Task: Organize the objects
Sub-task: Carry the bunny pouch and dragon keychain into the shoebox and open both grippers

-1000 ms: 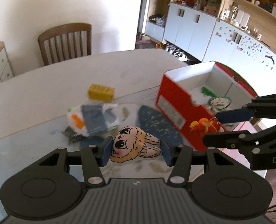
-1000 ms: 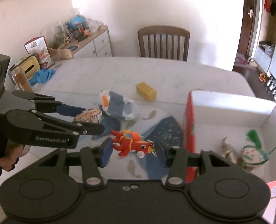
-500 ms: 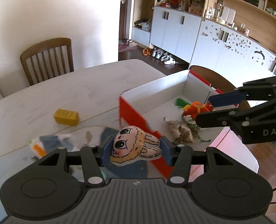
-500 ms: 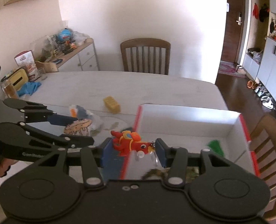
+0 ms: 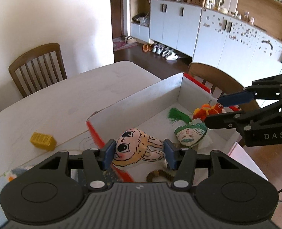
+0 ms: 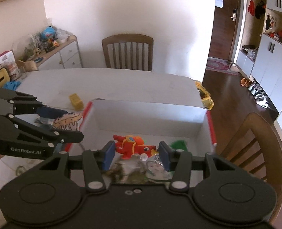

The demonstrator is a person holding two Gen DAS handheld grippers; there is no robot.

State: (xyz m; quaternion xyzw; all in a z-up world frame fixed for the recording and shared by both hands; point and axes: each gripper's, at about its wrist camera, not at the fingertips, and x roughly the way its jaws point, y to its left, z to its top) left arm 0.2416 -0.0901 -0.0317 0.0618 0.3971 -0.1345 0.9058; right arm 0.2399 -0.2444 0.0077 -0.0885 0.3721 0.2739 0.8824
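Left wrist view: left gripper [image 5: 138, 153] is clamped on a flat tan bunny-face plush with big black eyes [image 5: 135, 147], held over the near red rim of the open white cardboard box with red edges [image 5: 141, 103]. Box floor shows bare white room toward the far wall; a green-tasselled round face charm [image 5: 189, 132] lies on it near the right side, a brown furry piece [image 5: 158, 173] partly hidden under the gripper. Right gripper [image 5: 215, 111] comes in from the right over the box, pinching a red-orange dragon toy [image 5: 207, 111]. Yellow plastic brick [image 5: 43, 141] sits on the white worktop [image 5: 64, 99], apart from the box's left wall.

Right wrist view: right gripper [image 6: 135, 152] is closed on the dragon toy [image 6: 135, 146] above the box interior [image 6: 150, 112]; the far box wall stands close to the worktop's [image 6: 106, 82] far edge. Only this view shows a yellow bag-like thing [image 6: 204, 95] at the worktop's right corner and a wooden chair [image 6: 255, 143] just beside the box's right wall. Left gripper [image 6: 68, 126] with the plush [image 6: 67, 123] hovers at the left rim.
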